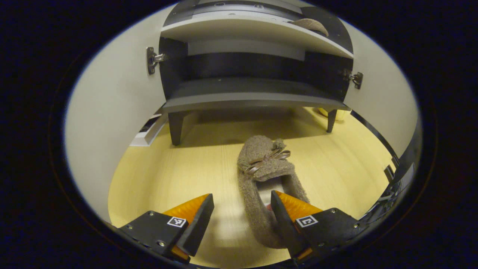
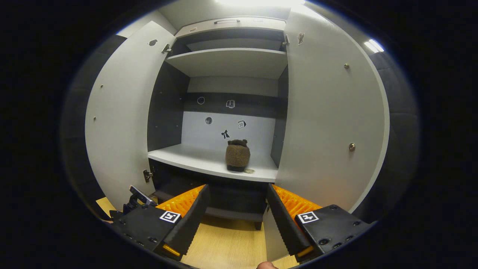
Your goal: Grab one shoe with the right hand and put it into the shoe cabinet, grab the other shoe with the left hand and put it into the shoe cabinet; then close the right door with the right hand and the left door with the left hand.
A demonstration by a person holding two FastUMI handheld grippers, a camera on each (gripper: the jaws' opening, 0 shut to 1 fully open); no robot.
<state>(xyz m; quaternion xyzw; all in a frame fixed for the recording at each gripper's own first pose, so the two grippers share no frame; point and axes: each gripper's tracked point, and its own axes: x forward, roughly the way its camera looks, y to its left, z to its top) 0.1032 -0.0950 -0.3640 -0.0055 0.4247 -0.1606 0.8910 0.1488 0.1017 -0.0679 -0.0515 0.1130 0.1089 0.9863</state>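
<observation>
Floor shoe (image 1: 266, 186): heel hidden behind left gripper's right finger (image 1: 285, 220). Shelf shoe (image 2: 238, 155): far end hidden, seen end-on only. Small stickers (image 2: 225, 134) on cabinet back panel too small to tell. Left-gripper view cuts cabinet (image 1: 257, 28) top off.

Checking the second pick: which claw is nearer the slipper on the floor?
Left. The left claw is open right at the floor slipper, one finger inside its heel opening. The right claw is open, facing the cabinet.

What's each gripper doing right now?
Left gripper: open, holding nothing, low over the slipper on the floor.
Right gripper: open, empty, facing the cabinet.
</observation>
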